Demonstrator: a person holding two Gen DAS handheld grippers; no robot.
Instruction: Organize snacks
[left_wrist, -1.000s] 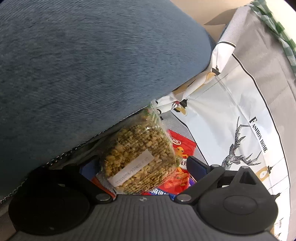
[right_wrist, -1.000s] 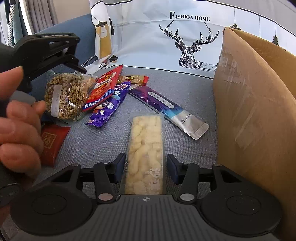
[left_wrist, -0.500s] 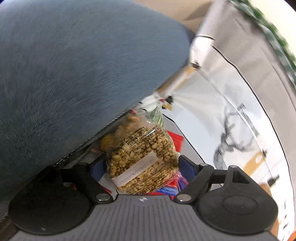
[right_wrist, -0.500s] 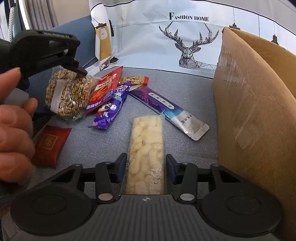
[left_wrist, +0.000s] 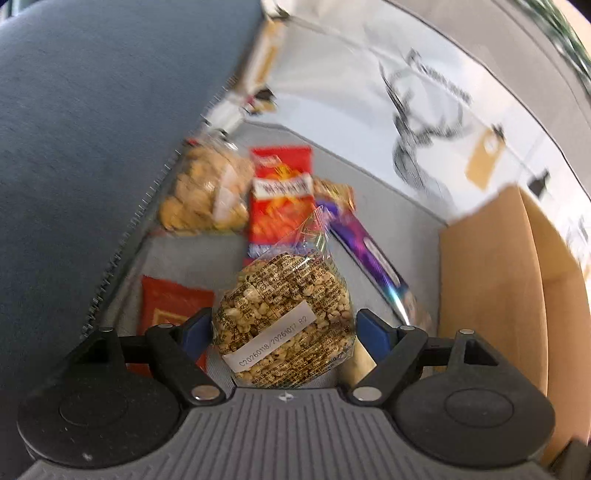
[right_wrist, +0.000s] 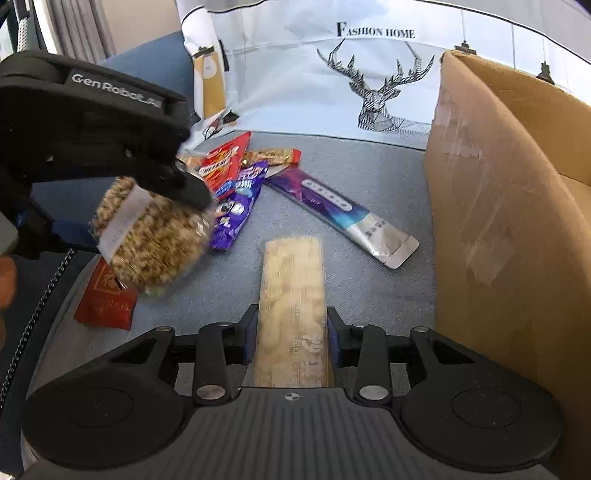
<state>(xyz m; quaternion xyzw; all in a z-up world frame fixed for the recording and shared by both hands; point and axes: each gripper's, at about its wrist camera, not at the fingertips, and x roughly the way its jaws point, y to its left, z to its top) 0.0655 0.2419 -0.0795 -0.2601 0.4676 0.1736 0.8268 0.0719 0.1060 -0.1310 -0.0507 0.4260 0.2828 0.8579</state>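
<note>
My left gripper (left_wrist: 284, 325) is shut on a clear bag of puffed grain (left_wrist: 280, 314) with a white date label. In the right wrist view that bag (right_wrist: 151, 236) hangs above the grey sofa seat (right_wrist: 369, 173), clear of the other snacks. My right gripper (right_wrist: 291, 332) is shut on the near end of a long pale snack pack (right_wrist: 291, 280), which lies flat on the seat. An open cardboard box (right_wrist: 498, 221) stands at the right, close beside the right gripper.
On the seat lie a red pack (right_wrist: 223, 166), a purple pack (right_wrist: 236, 210), a long purple-silver pouch (right_wrist: 340, 214), a dark red packet (right_wrist: 105, 299) and a bag of nuts (left_wrist: 207, 195). A deer-print cushion (right_wrist: 369, 74) is behind, a blue cushion (left_wrist: 92, 129) at left.
The left gripper closed on the grain bag, rolled, and lifted it off the pile toward the middle. The right gripper's fingers narrowed onto the pale pack and otherwise stayed put.
</note>
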